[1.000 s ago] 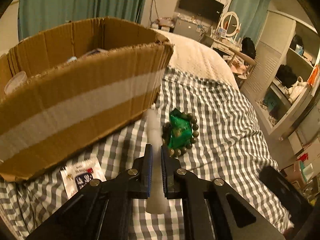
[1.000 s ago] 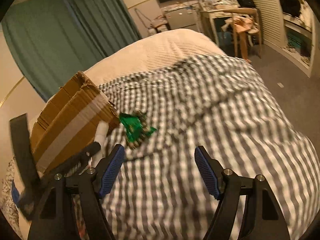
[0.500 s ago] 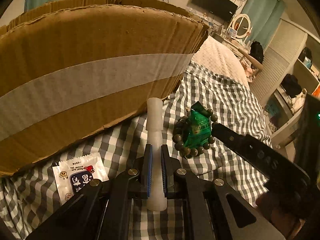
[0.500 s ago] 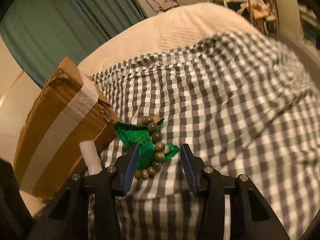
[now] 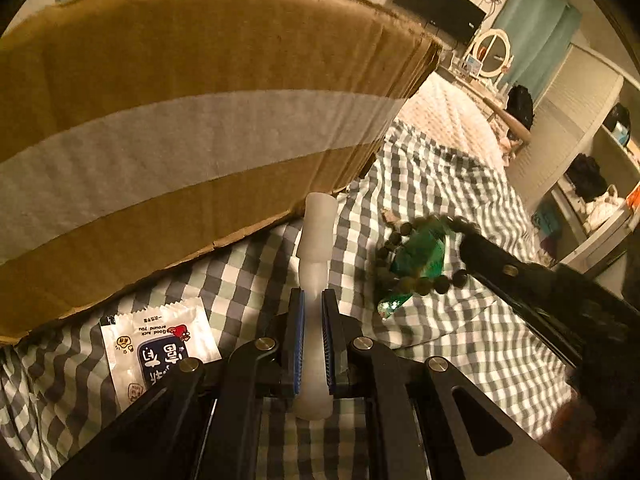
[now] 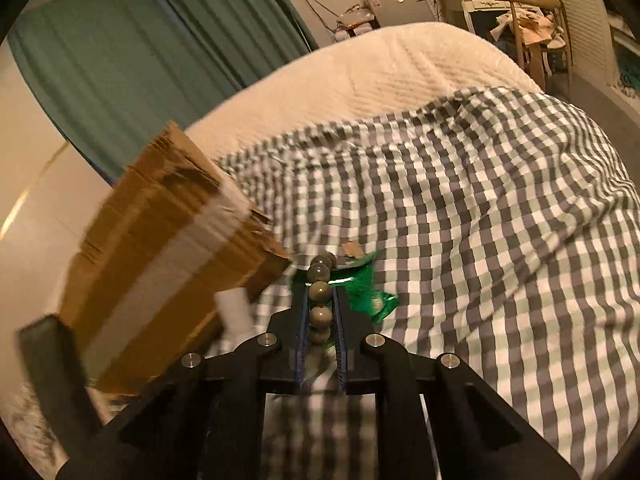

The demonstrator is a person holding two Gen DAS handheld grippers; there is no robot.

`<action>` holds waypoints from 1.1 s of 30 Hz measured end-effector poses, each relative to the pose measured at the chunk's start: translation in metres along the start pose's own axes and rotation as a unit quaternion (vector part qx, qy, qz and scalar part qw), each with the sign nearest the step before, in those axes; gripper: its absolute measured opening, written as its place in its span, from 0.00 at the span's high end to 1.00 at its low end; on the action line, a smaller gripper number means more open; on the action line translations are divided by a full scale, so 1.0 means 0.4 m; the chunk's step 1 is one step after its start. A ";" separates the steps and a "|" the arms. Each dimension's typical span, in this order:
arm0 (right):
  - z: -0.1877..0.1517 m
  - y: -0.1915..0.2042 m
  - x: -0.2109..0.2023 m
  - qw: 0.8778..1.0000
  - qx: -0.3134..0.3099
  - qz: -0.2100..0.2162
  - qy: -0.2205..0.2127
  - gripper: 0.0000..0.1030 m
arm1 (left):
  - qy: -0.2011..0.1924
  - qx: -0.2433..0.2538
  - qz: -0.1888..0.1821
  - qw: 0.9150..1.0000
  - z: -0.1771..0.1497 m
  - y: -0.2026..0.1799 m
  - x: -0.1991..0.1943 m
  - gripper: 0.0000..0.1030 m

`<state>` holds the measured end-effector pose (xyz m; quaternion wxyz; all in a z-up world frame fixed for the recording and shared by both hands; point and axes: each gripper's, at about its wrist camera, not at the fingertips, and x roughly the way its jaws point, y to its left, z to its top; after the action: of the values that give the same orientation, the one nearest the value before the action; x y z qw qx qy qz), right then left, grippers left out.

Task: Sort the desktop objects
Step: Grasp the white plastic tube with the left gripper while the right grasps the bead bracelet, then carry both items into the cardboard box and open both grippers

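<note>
Fingers (image 5: 298,332) of the left gripper (image 5: 313,320) pinch a frosted white tube (image 5: 316,236) near its lower half; the tube points forward along the fingers toward the foot of the cardboard box (image 5: 192,120), its capped end close to the box's bottom edge. Over in the right wrist view, the right gripper (image 6: 320,308) has its fingers (image 6: 301,320) closed on a string of round olive-brown beads (image 6: 320,292), several beads lined up in the narrow gap between the blue pads. A crumpled green wrapper (image 6: 360,284) lies just beyond and beside the beads on the checked bedspread (image 6: 500,240); whether it is caught in the grip too cannot be told. The box stands on the bed to the left of both grippers, a pale tape band running along its side. A white sachet (image 5: 156,344) with a blue printed label lies flat on the bedspread by the box, left of the left gripper.
</note>
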<state>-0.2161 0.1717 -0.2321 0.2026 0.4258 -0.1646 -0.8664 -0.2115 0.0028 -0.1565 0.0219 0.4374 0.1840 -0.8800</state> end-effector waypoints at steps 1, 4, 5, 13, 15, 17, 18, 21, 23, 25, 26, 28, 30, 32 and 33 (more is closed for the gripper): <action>0.001 0.012 -0.023 1.000 0.000 0.001 -0.004 0.89 | -0.003 -0.009 -0.009 1.000 0.001 0.002 -0.008 0.92; 0.002 0.052 -0.086 1.000 -0.012 -0.004 -0.016 0.89 | -0.021 -0.003 -0.016 1.000 -0.003 -0.007 -0.039 0.92; 0.001 0.064 -0.102 1.000 -0.016 -0.006 -0.020 0.89 | -0.029 0.006 -0.019 0.999 -0.004 -0.015 -0.052 0.92; -0.033 0.131 -0.251 0.998 -0.042 -0.043 -0.033 0.89 | -0.053 0.030 -0.048 0.997 -0.029 -0.031 -0.149 0.92; -0.048 0.136 -0.285 0.998 -0.040 -0.041 -0.033 0.89 | -0.048 0.028 -0.052 0.997 -0.031 -0.023 -0.168 0.92; -0.062 0.150 -0.319 0.997 -0.041 -0.045 -0.037 0.89 | -0.046 0.026 -0.054 0.997 -0.026 -0.020 -0.193 0.92; -0.068 0.158 -0.331 0.997 -0.046 -0.049 -0.037 0.89 | -0.049 0.029 -0.054 0.997 -0.028 -0.016 -0.212 0.92; -0.081 0.191 -0.375 0.995 -0.061 -0.060 -0.046 0.89 | -0.080 0.054 -0.049 0.994 -0.039 -0.025 -0.270 0.92; -0.087 0.218 -0.394 0.994 -0.071 -0.065 -0.049 0.89 | -0.095 0.075 -0.040 0.992 -0.048 -0.034 -0.312 0.92; -0.093 0.245 -0.411 0.993 -0.079 -0.066 -0.052 0.89 | -0.099 0.080 -0.049 0.991 -0.053 -0.032 -0.340 0.92; -0.097 0.259 -0.418 0.993 -0.084 -0.068 -0.053 0.89 | -0.099 0.084 -0.050 0.990 -0.054 -0.030 -0.354 0.92; -0.102 0.284 -0.431 0.992 -0.091 -0.068 -0.055 0.89 | -0.097 0.091 -0.043 0.990 -0.052 -0.026 -0.376 0.92; -0.107 0.306 -0.439 0.991 -0.099 -0.066 -0.055 0.89 | -0.096 0.095 -0.031 0.990 -0.049 -0.024 -0.392 0.92; -0.113 0.334 -0.445 0.990 -0.111 -0.068 -0.054 0.90 | -0.098 0.098 -0.024 0.990 -0.039 -0.022 -0.412 0.92; -0.116 0.345 -0.448 0.989 -0.116 -0.071 -0.056 0.90 | -0.099 0.101 -0.023 0.990 -0.035 -0.021 -0.418 0.92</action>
<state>-0.0501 0.1354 -0.0759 0.1793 0.3604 -0.0435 -0.9143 -0.0996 -0.0050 -0.0316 -0.0243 0.3435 0.1013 -0.9333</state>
